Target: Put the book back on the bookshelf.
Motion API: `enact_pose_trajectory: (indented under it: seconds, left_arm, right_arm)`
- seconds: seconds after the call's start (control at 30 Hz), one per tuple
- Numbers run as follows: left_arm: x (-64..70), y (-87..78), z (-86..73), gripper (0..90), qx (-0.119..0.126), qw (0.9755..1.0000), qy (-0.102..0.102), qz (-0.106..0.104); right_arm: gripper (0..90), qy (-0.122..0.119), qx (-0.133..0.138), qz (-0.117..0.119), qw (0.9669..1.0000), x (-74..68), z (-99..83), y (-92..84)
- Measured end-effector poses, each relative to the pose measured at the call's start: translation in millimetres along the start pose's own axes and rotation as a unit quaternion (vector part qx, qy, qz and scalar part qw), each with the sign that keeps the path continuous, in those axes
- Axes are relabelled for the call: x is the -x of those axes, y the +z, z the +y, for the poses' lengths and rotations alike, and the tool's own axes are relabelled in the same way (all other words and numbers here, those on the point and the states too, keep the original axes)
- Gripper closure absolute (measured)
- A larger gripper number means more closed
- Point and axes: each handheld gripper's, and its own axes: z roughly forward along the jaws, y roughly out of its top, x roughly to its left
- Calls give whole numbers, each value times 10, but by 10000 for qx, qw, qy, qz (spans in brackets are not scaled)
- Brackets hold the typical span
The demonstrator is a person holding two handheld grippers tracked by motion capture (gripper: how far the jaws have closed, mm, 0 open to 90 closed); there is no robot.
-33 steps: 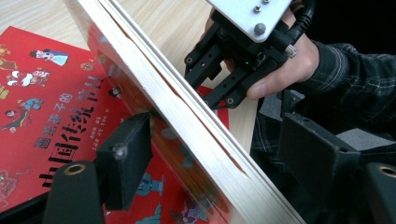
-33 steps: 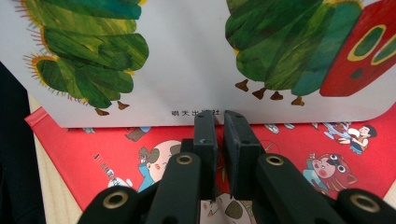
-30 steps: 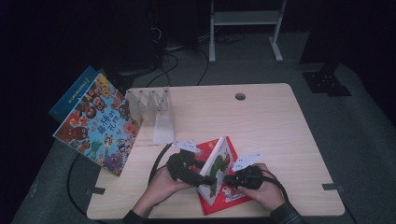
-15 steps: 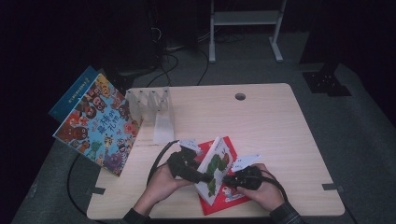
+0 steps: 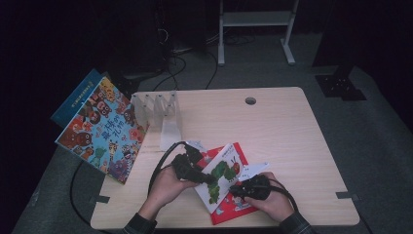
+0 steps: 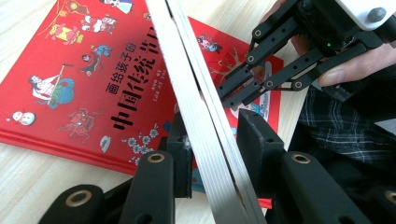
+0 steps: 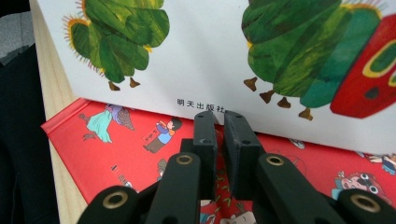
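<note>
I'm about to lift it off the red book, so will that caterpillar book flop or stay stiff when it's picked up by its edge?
Probably fairly stiff: the caterpillar book shows a thick stack of pages between the left gripper, and it stays flat while tilted. Its glossy cover may slip. Likely light for its size, since it is thin beside the red book.

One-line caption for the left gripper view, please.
Left tool closing its black jaws around the white caterpillar picture book's page edge, above the red hardcover picture book on the wooden table.
</note>
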Motion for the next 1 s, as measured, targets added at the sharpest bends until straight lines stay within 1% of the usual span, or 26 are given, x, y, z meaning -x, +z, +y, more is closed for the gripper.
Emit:
enact_pose_trajectory:
  seconds: [0.03, 0.1, 0.17, 0.23, 0.27, 0.3, 0.37, 0.4, 0.57, 0.6, 0.77, 0.8, 0.83, 0.9, 0.97, 1.0]
  left_arm:
    - [0, 0, 0, 677, 0, 10000, 0, 0]
    - [10, -14, 30, 686, -88, 9999, 97, 32]
    - [16, -25, 50, 699, -122, 9998, 135, 52]
    - [17, -34, 57, 730, -105, 9998, 129, 67]
    - [18, -61, 69, 755, -32, 9998, 177, 48]
    - [28, -70, 77, 755, -47, 9997, 225, 98]
    - [31, -81, 83, 756, -66, 9997, 230, 96]
    - [31, -83, 85, 756, -55, 9995, 278, 136]
    - [29, -87, 70, 757, 0, 9994, 338, 116]
    - [27, -96, 68, 756, 31, 9992, 380, 124]
    - [9, -126, 56, 757, 123, 9992, 368, 105]
    - [-7, -152, 44, 757, 190, 9991, 353, 96]
    - [-19, -171, 38, 757, 196, 9991, 350, 97]
    - [-34, -200, 27, 757, 279, 9991, 317, 92]
    - [-45, -218, 23, 757, 288, 9990, 316, 91]
    - [-65, -260, 8, 757, 364, 9989, 268, 126]
  right_arm:
    - [827, 0, 0, 0, 10000, 0, 0, 0]
    - [824, -2, 12, 2, 10000, -3, 1, 6]
    - [819, -14, 23, -5, 10000, -4, 1, 8]
    - [809, -30, 42, -23, 10000, -4, -1, 9]
    - [803, -35, 50, -32, 10000, -3, -2, 10]
    - [797, -35, 52, -25, 10000, -3, -2, 10]
    - [789, -40, 56, -36, 10000, -4, -3, 9]
    - [777, -62, 77, -62, 9999, -2, -6, 11]
    - [751, -101, 99, -76, 9999, -6, -11, 11]
    - [738, -134, 114, -76, 9998, -10, -14, 12]
    - [654, -191, 178, -96, 9996, -21, -22, 20]
    - [631, -218, 189, -133, 9995, -23, -24, 22]
    - [617, -236, 196, -151, 9994, -24, -26, 23]
    - [598, -238, 208, -179, 9993, -22, -30, 23]
    - [589, -246, 213, -204, 9993, -20, -33, 23]
    - [573, -267, 239, -256, 9990, -17, -42, 23]
